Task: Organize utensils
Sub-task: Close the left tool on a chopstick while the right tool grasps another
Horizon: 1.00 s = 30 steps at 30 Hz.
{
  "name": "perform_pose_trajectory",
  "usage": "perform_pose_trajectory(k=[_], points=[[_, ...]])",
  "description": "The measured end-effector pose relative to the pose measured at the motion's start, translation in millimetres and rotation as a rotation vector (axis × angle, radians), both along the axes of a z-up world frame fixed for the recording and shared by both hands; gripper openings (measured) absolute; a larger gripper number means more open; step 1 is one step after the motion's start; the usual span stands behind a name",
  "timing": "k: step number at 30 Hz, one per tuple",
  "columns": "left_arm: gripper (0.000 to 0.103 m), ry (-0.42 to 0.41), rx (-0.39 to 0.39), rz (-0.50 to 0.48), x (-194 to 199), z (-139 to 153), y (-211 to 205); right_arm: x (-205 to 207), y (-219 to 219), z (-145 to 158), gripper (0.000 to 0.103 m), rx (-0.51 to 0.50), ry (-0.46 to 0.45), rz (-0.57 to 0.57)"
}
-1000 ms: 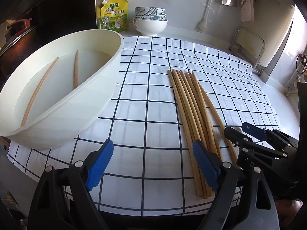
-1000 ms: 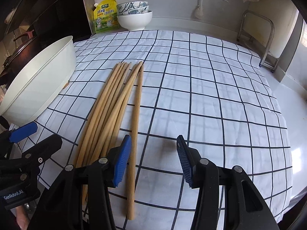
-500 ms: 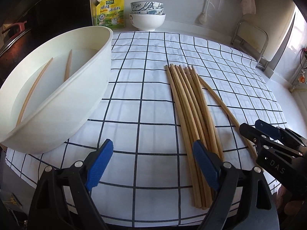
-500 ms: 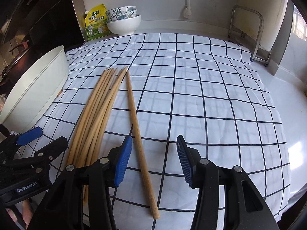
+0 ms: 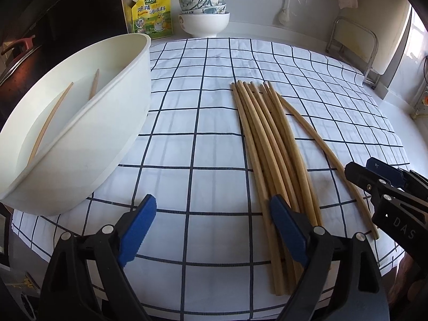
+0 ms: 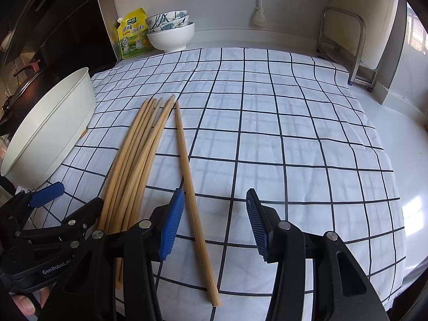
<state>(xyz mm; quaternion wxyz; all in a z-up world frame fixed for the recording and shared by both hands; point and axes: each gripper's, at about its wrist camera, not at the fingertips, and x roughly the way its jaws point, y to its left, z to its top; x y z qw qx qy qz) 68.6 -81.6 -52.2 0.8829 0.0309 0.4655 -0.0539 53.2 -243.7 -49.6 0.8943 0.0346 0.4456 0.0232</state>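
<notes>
Several wooden chopsticks (image 5: 267, 147) lie bundled on the checked cloth (image 5: 198, 123); the bundle (image 6: 133, 165) also shows in the right wrist view. One chopstick (image 6: 192, 203) lies apart, angled to the right of the bundle. It runs between the fingers of my right gripper (image 6: 214, 224), which hangs open just above it without pressing on it. My left gripper (image 5: 214, 230) is wide open over bare cloth, left of the bundle's near ends. A large white basin (image 5: 88, 144) at the left holds two chopsticks (image 5: 48, 125).
Stacked bowls (image 5: 204, 13) and a yellow pouch (image 5: 151, 16) stand at the back by the wall. A metal rack (image 5: 353, 45) is at the back right. A dark pot (image 5: 16, 61) sits left of the basin. The cloth's near edge lies just under both grippers.
The single chopstick's near end has swung right, away from the bundle, and now lies between the right gripper's fingers. Both grippers keep their openings.
</notes>
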Motion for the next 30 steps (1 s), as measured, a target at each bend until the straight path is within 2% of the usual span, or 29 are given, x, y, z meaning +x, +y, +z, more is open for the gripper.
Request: perform_pose_trajectory(k=[7,14,22,24,26,28,30], points=[[0.087,0.014,0.033,0.005,-1.8,-3.4,0.8,0.0,1.2,0.1,0.046,-0.003,-0.001,0.003],[0.086,0.022,0.027,0.026,2.1,-3.4,6.2,2.7,4.6,-3.1,0.046,-0.017,0.009,0.024],[0.086,0.016,0.011,0.025,16.7,-0.8,-2.5,13.9,10.8,-7.2,0.046,-0.078,0.014,0.048],[0.077,0.016,0.002,0.016,19.6,-1.6,-5.9,16.6,14.5,-8.6,0.046,-0.097,0.013,0.06],[0.072,0.016,-0.001,0.007,21.8,-1.8,-8.5,16.8,17.8,-9.0,0.041,-0.101,0.006,0.077],[0.066,0.014,-0.004,-0.002,23.4,-0.7,-11.5,16.3,21.3,-8.8,0.029,-0.101,0.002,0.098],[0.052,0.011,-0.004,-0.013,24.6,0.2,-15.1,16.1,25.4,-8.6,0.02,-0.104,-0.002,0.122]])
